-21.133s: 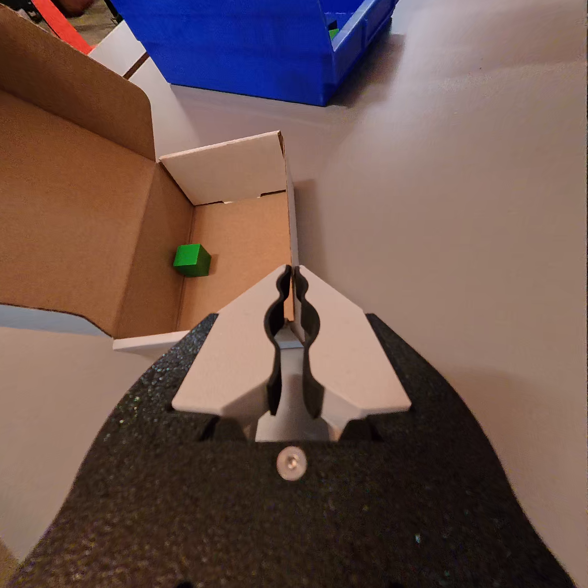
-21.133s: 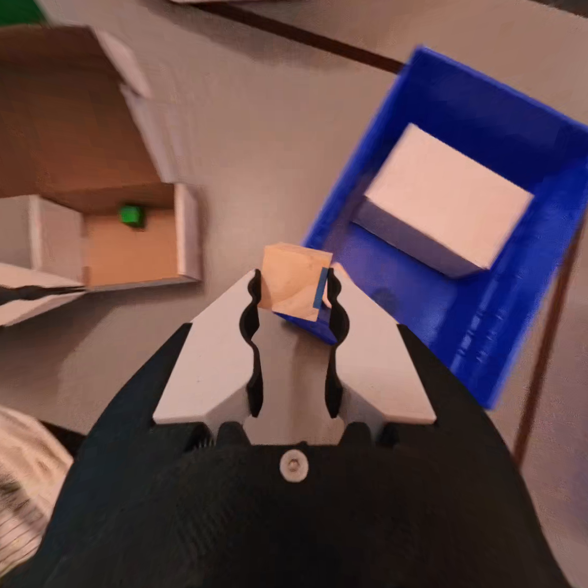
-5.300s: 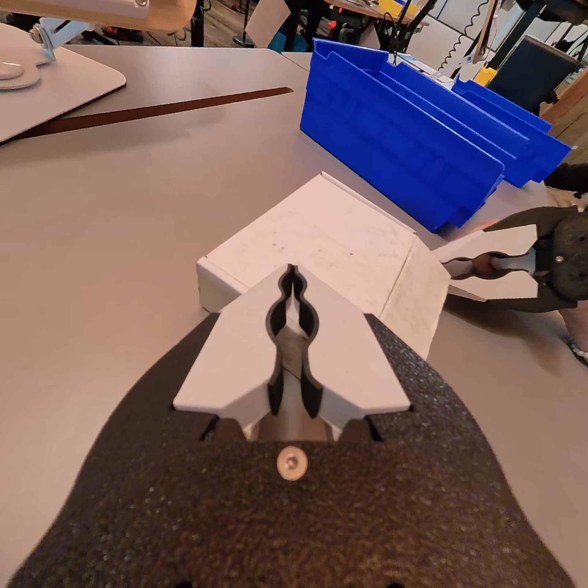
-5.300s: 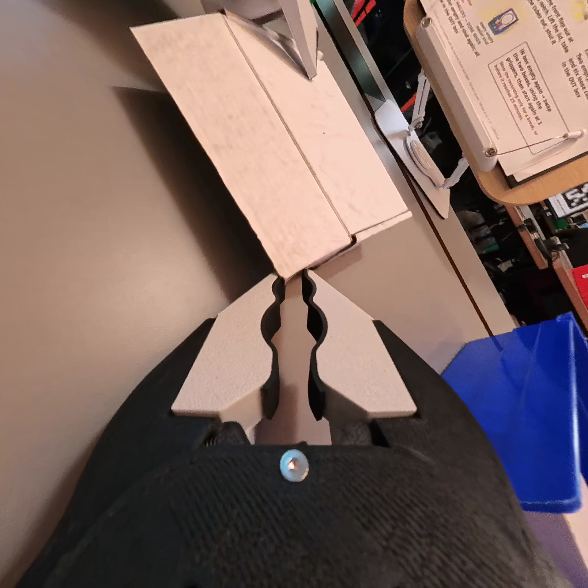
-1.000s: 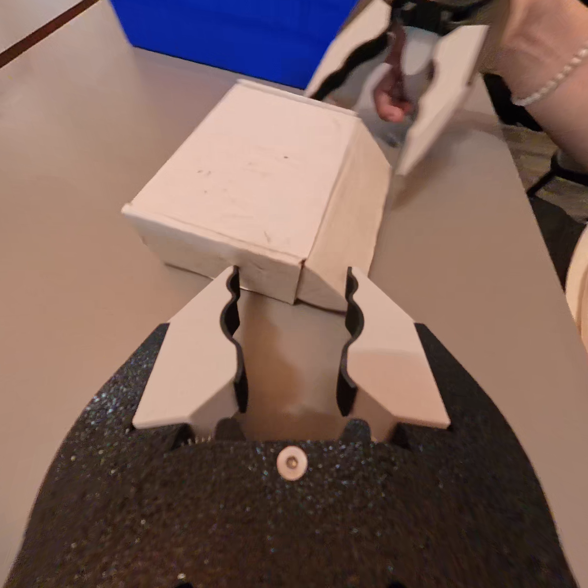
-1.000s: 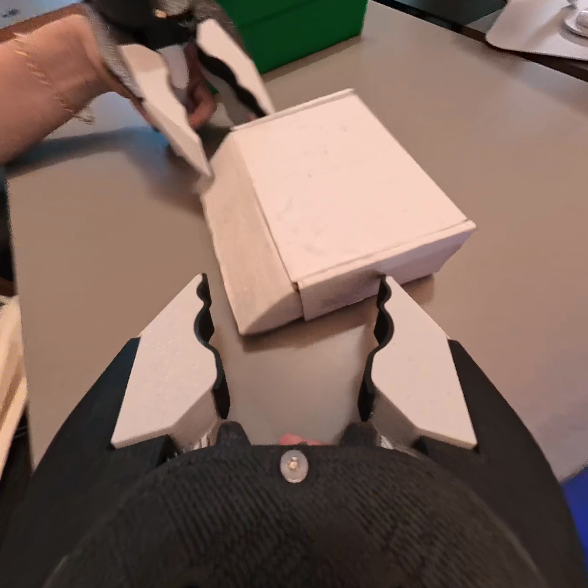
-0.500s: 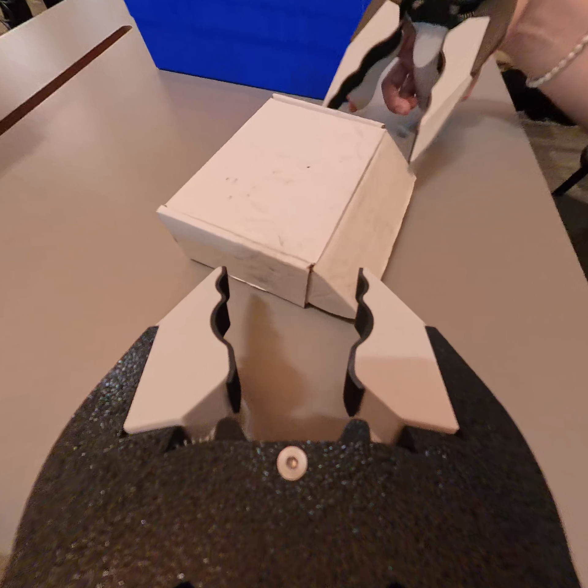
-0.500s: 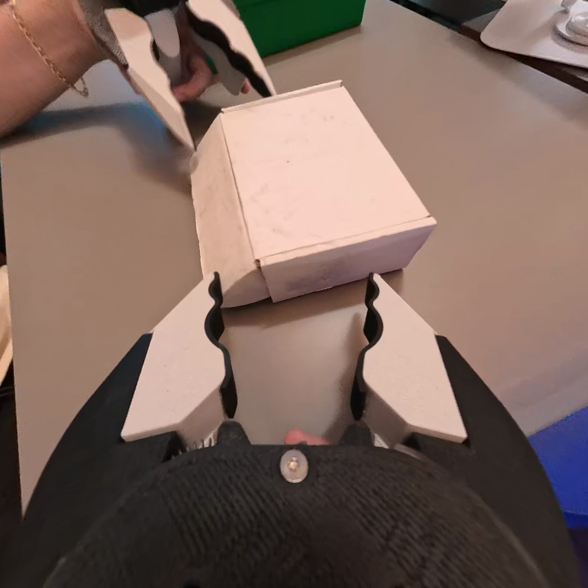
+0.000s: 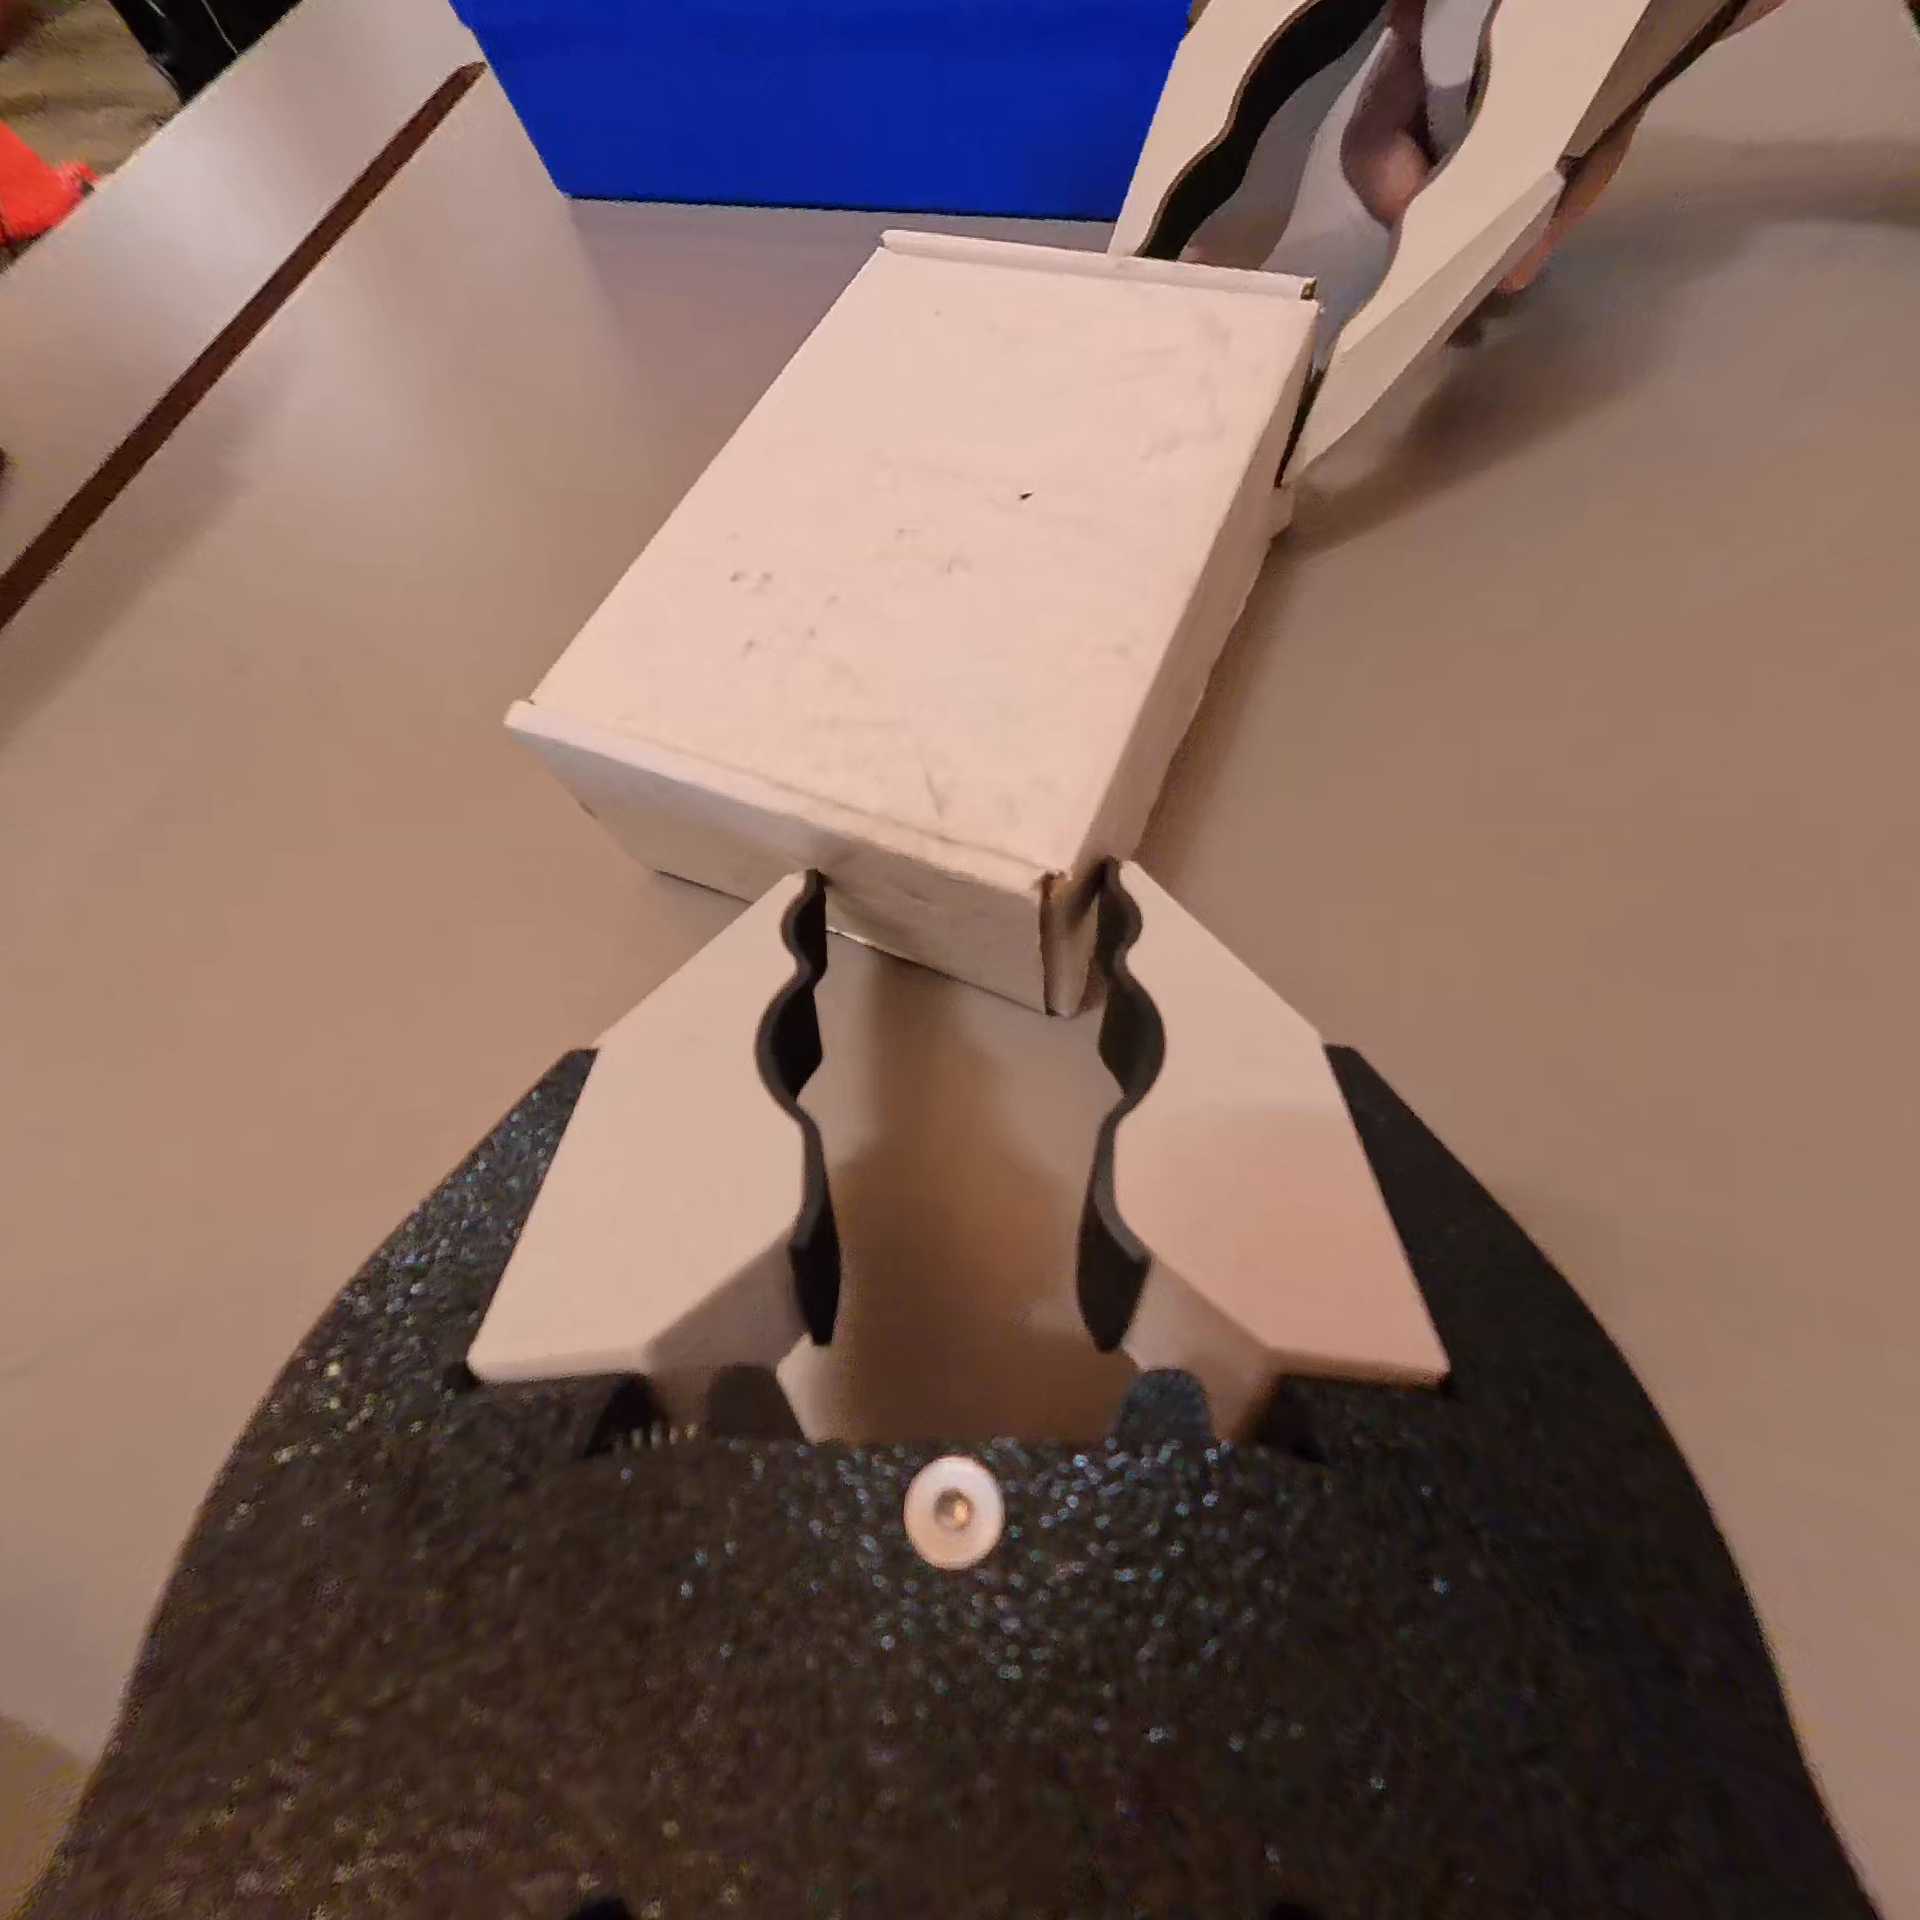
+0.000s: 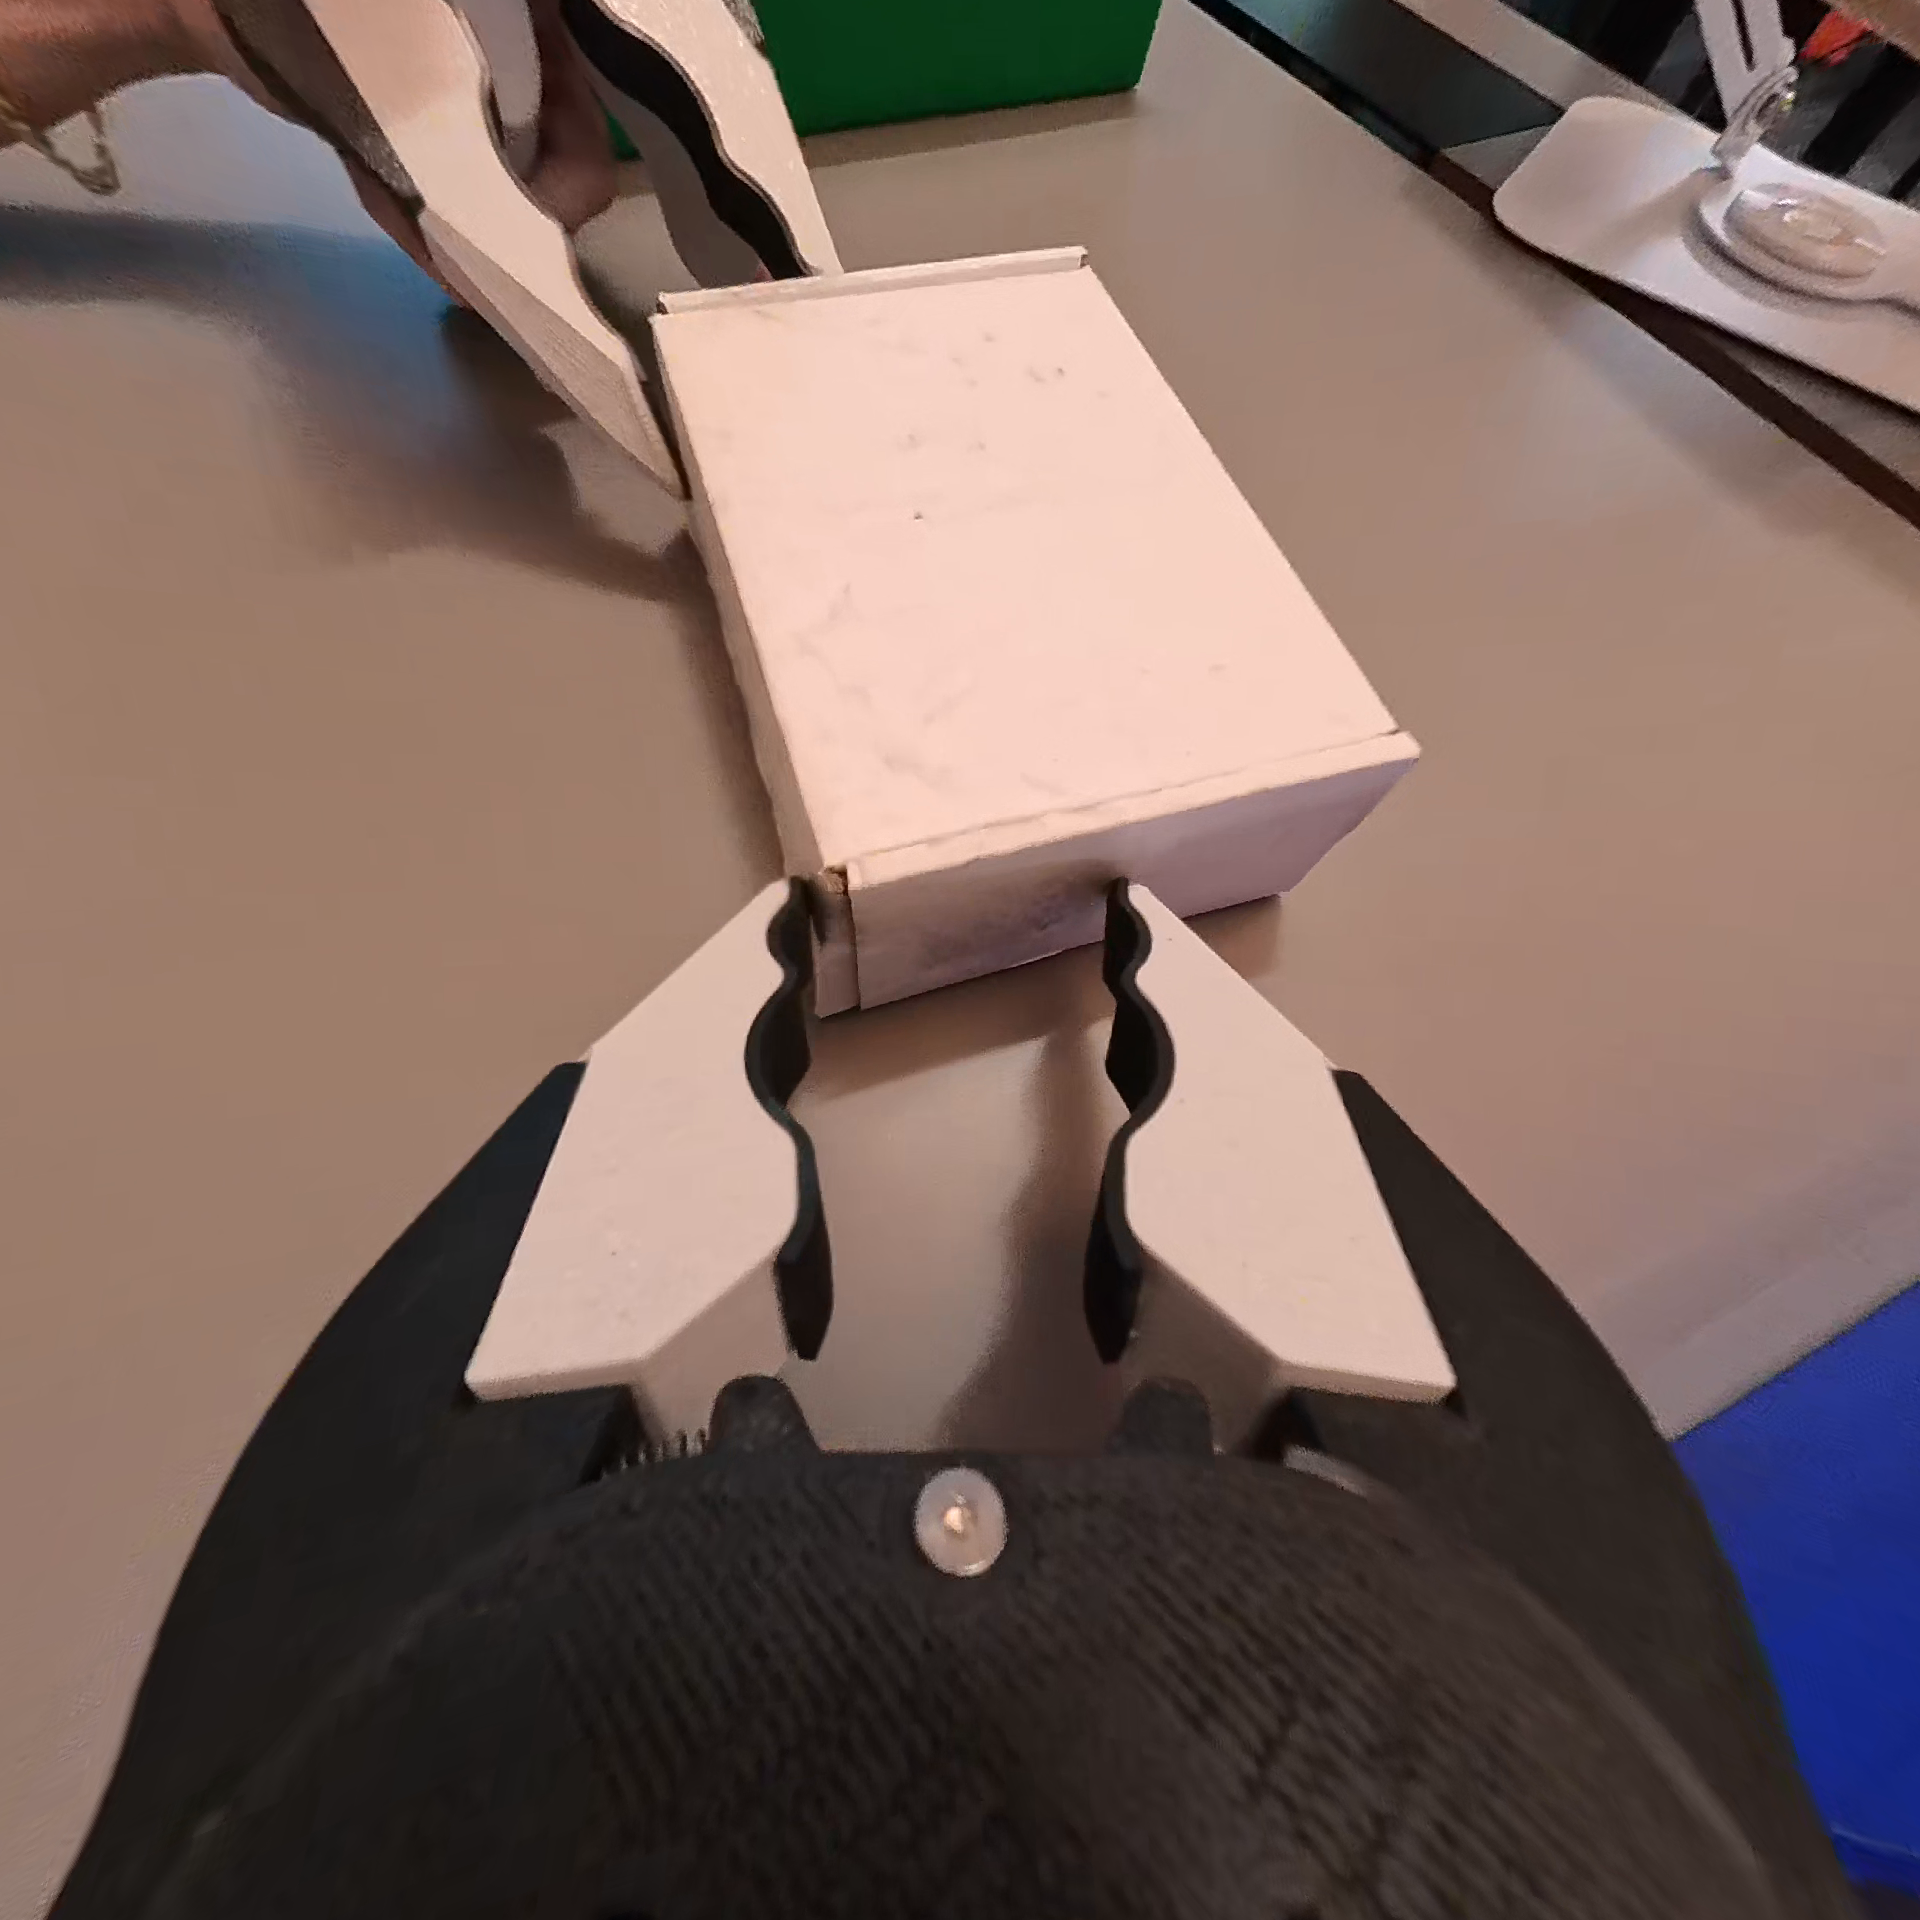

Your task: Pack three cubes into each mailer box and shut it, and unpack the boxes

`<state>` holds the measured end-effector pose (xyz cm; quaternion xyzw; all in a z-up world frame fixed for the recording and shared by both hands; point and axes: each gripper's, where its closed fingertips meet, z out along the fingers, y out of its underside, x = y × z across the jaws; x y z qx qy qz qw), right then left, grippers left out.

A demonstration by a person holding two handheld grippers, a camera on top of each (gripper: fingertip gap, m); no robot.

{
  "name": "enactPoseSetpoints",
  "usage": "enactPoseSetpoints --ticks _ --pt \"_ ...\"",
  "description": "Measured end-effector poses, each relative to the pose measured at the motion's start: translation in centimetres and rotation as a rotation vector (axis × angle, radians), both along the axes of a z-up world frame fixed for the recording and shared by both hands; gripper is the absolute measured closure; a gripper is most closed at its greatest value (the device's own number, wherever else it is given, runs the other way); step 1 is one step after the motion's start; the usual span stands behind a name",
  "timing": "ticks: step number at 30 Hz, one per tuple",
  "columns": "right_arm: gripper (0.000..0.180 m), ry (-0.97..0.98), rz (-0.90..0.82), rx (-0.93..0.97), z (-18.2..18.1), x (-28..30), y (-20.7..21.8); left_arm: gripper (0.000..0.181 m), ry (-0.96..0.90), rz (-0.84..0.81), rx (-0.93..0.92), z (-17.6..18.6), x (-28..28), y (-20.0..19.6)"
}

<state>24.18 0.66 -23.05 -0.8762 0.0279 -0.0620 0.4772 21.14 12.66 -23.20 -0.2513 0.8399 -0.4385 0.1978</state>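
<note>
A closed white mailer box (image 9: 935, 582) lies on the grey table; no cubes show. My left gripper (image 9: 961, 899) is open. Its fingertips straddle the box's near right corner, and its right fingertip (image 9: 1117, 914) lies against the long side flap. My right gripper (image 10: 956, 909) is open at the opposite end of the same long side (image 10: 831, 935), straddling that corner too. Each gripper shows at the far end of the box in the other's view: the right gripper in the left wrist view (image 9: 1216, 364), the left gripper in the right wrist view (image 10: 743, 369). The box also shows in the right wrist view (image 10: 997, 582).
A blue bin (image 9: 831, 104) stands just behind the box. A green bin (image 10: 956, 52) stands beyond the far end, and a blue bin corner (image 10: 1818, 1558) is at the lower right. A white stand base (image 10: 1714, 239) lies past a dark table seam (image 9: 208, 343).
Both grippers have moved in to the box's ends and their jaws have narrowed. The long side flap, splayed outward before, now lies flat against the box.
</note>
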Motion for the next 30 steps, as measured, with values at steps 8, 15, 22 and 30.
enactPoseSetpoints --ticks 8,15,22,30 --pt "0.117 -0.04 -0.008 -0.009 0.0 0.3 -0.4 0.128 0.022 -0.082 -0.043 0.3 -1.0 -0.6" --pt "0.121 -0.071 0.029 -0.023 -0.2 0.2 -0.8 0.13 -0.026 -0.087 0.043 -0.3 -1.0 -0.6" --pt "0.122 -0.077 0.03 -0.027 -0.2 0.1 -0.8 0.13 -0.09 -0.071 0.131 -0.8 -0.9 -0.6" --pt "0.121 -0.167 -0.025 -0.092 -0.6 0.3 -0.7 0.141 -0.133 -0.024 0.201 -1.2 -0.3 -0.3"
